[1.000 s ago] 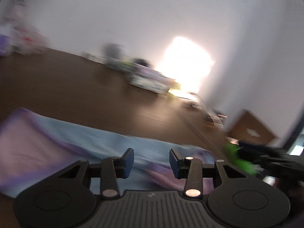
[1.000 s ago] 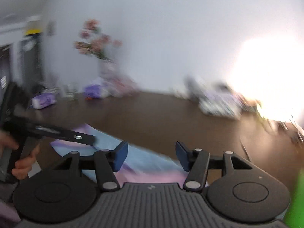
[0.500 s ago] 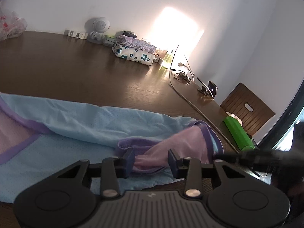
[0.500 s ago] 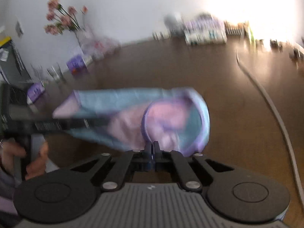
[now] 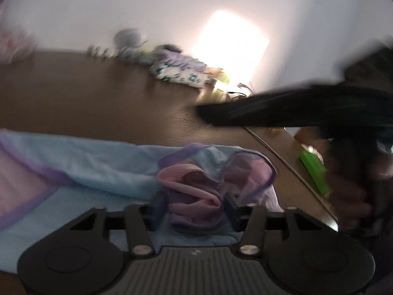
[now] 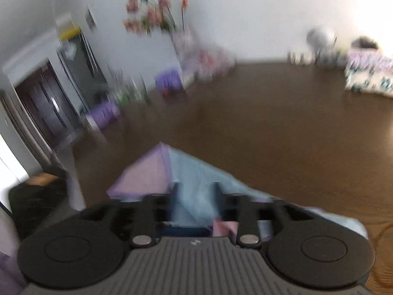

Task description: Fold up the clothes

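Observation:
A light blue garment with pink panels and purple trim lies on the dark wooden table. Its bunched pink and purple end sits between the fingers of my left gripper, which is open around it. The right gripper shows as a dark blurred shape at the right of the left wrist view, with the hand that holds it. In the right wrist view my right gripper is open above the garment, whose pink corner points away. Both views are blurred.
A folded floral cloth and small items stand at the table's far edge by the wall. A cable and a green object lie at the right. Flowers, purple packs and glasses stand at the far left.
My right gripper has opened and let go of the garment, then swung left and lower over it. My left gripper stays open, with the bunched end now further in between its fingers.

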Motion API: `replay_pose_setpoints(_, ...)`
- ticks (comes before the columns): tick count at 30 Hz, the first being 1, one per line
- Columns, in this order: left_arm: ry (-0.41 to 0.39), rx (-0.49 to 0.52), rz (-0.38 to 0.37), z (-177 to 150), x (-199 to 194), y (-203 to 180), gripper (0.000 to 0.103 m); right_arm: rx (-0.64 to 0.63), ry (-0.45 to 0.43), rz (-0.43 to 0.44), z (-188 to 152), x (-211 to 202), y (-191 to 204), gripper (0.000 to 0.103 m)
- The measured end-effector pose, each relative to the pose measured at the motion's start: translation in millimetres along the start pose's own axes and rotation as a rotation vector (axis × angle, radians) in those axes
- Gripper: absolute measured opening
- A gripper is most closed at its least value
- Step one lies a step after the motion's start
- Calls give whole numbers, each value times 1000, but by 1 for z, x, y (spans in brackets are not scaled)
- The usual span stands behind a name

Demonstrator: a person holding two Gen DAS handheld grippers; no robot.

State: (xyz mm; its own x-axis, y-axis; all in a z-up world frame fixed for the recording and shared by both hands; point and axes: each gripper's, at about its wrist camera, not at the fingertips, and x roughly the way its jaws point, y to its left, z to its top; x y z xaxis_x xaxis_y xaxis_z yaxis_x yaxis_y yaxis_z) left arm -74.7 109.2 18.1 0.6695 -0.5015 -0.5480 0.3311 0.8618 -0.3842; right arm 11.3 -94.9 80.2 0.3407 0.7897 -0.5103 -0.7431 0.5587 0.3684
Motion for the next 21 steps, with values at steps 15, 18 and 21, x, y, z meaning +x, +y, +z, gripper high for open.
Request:
replay_pose_setpoints(15,-20,-100,193,-2,-40,20,36,-121,169,-196,-57,-3,-17,17)
replay_pose_setpoints(18,-39,-167,392,-6,-68,31,46,-128,114,-148,-42,-25,-11,19)
replay_pose_setpoints(21,-90,-294,595,-13,-92,41,57,-130,8,-118,-7,-44,-15,26)
